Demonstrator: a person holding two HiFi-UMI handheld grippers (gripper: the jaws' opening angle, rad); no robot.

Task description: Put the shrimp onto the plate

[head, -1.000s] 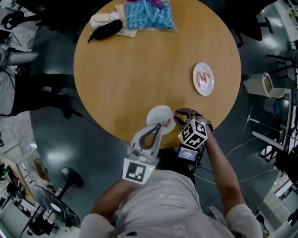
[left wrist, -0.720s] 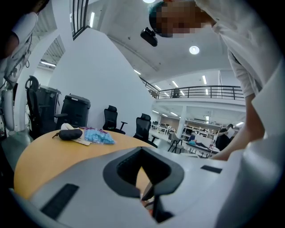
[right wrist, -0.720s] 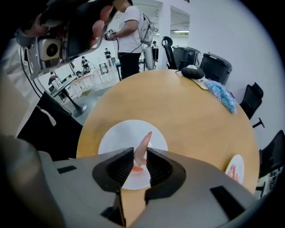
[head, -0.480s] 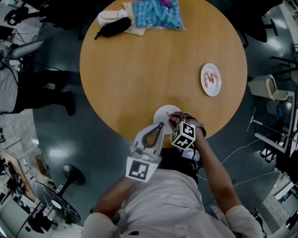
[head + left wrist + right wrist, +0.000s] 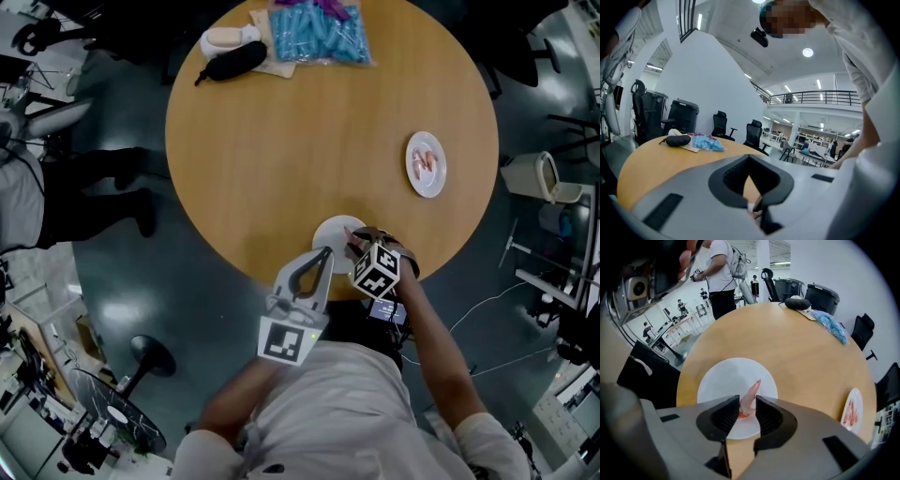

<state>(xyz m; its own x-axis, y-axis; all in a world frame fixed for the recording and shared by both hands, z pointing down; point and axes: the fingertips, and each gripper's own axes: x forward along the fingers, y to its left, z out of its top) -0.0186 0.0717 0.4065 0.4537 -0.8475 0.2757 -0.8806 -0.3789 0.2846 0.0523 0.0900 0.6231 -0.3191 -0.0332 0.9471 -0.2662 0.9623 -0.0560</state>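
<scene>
**Hovering over the near plate, right fingers apart around a shrimp**

Pointing steeply down at the near edge of the round wooden surface (image 5: 319, 122), the right gripper (image 5: 352, 246) sits over a small white plate (image 5: 334, 225). In the right gripper view its fingers (image 5: 723, 416) stand apart and have just been opening. A pale pink shrimp (image 5: 751, 394) stands between them, seen against the white of the plate. The shrimp's thin end points to the far side and its reddish end lies close to the left-hand pad. A gap shows along most of its length on both sides, so the pads do not clamp it. Whether the shrimp already lies flat on the plate cannot be told.

The left gripper (image 5: 325, 252) lies nearly level just left of the right one, its tip at the plate's near rim. Its fingers (image 5: 740, 197) meet at the tip, closed on nothing. Each tool carries a block with square markers, the right one's cube (image 5: 378, 270) tilted toward the person.

A second white plate (image 5: 433, 187) lies well apart on the right side of the surface, holding a few more pink shrimps. At the far edge lie a clear bag of blue pieces (image 5: 319, 33), a black pouch (image 5: 230, 58) and a small whitish object (image 5: 225, 37) beside it.
</scene>
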